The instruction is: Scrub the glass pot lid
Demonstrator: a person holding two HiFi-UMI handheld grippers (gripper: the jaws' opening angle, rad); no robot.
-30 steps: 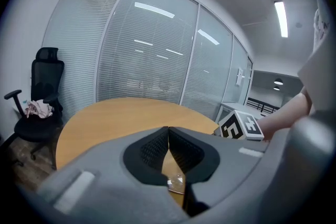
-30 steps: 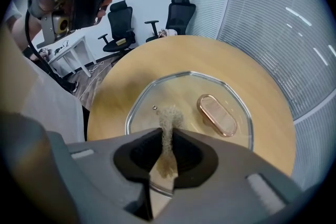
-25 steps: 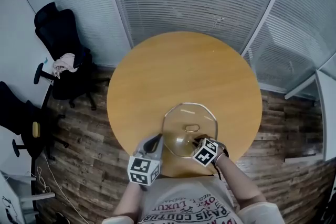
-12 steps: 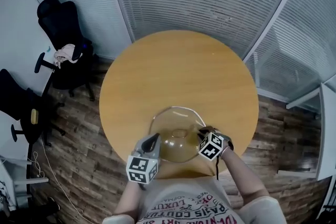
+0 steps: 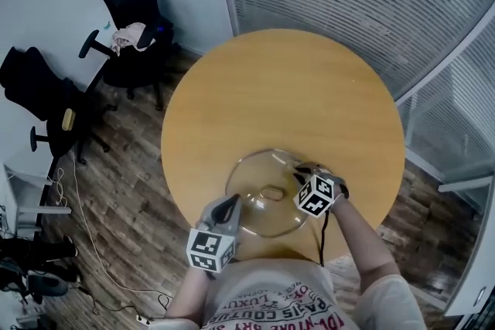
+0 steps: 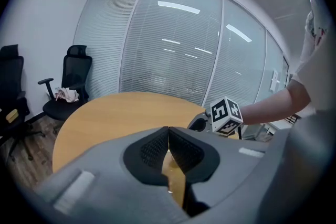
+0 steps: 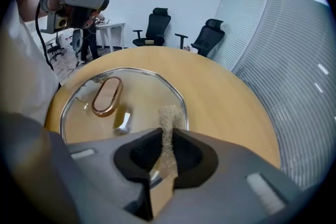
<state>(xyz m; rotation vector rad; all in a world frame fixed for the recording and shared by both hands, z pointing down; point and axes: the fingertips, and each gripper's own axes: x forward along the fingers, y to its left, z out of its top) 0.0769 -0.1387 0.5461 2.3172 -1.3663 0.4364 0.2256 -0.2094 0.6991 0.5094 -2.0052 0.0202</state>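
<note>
left hand-held gripper [image 6: 169, 136]: clamped on near-left rim of glass pot lid [image 5: 259, 175], which lies knob-up at bench [image 5: 286, 81] near edge | right hand-held gripper [image 7: 167, 135]: pinching scrub pad [image 7: 169, 115], moved from beside knob [image 7: 106, 96] out to right rim | judgement: scrubbing under way, now working the rim

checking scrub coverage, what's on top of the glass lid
An oval bronze handle sits at the centre of the glass lid; the scrub pad in the right claw lies near its rim. The claw hides the lid's near edge.
</note>
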